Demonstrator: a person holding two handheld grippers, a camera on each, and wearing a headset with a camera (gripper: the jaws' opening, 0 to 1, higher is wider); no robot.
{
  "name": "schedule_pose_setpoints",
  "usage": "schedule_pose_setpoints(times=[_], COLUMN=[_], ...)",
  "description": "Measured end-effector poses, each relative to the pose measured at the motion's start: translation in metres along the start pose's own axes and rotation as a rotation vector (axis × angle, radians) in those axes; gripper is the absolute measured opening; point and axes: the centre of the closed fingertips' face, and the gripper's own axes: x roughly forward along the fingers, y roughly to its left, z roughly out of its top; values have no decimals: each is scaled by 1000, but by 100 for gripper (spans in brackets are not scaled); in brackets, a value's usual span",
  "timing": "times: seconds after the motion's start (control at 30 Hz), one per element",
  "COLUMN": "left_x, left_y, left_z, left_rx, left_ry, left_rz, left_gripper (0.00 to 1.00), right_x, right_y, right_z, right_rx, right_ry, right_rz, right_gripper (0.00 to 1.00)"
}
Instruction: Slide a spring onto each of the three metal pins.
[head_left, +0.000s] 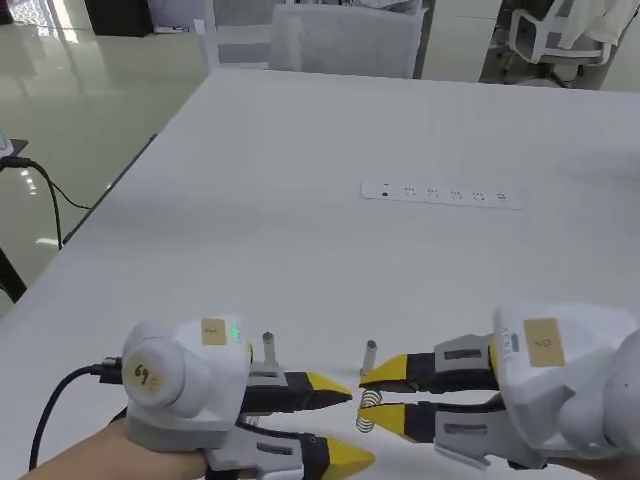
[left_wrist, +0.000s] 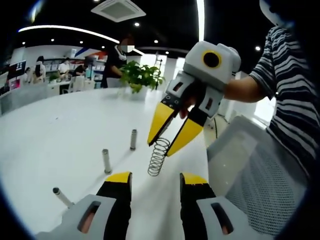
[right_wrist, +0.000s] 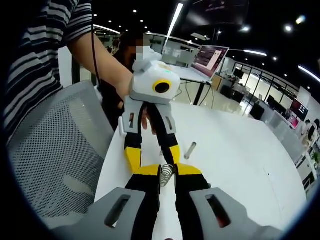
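My right gripper (head_left: 378, 396) is shut on a small coil spring (head_left: 368, 410), which hangs from its yellow tips just above the white table (head_left: 330, 150). Seen from the left gripper view, the spring (left_wrist: 159, 156) dangles below the right gripper (left_wrist: 160, 147). In the right gripper view the spring (right_wrist: 166, 175) sits between the pads of that gripper (right_wrist: 167, 170). My left gripper (head_left: 345, 422) faces it tip to tip, open and holding nothing (left_wrist: 155, 178). Three bare metal pins (left_wrist: 133, 139) (left_wrist: 106, 160) (left_wrist: 62, 196) stand on the table; two of them (head_left: 268, 348) (head_left: 371, 352) rise just beyond the grippers.
A white power strip (head_left: 440, 193) lies across the middle of the table. The table's left edge (head_left: 110, 190) runs diagonally. A grey mesh chair (left_wrist: 250, 165) stands close behind the near edge. Office chairs (head_left: 345, 40) stand at the far side.
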Motion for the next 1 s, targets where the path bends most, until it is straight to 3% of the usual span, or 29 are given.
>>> schedule_pose_setpoints(times=[0.43,0.6,0.73,1.0], left_x=[-20,-29,-37,-55], left_y=[14,23,29,44], left_z=[-13,-15,-24,-27], left_rx=[-32,-54,-53,-76], left_ry=[16,5,27,7], left_rz=[75,117,149,216], left_gripper=[50,61,70,78], right_x=[0,0,-1,0], right_y=[-2,-5,-6,-9], right_z=[-4,-6,-7,-10], right_rx=[7,9,12,23], right_ry=[4,7,8,10], right_rz=[-22,-35,-43,-58], right_gripper=[8,8,8,8])
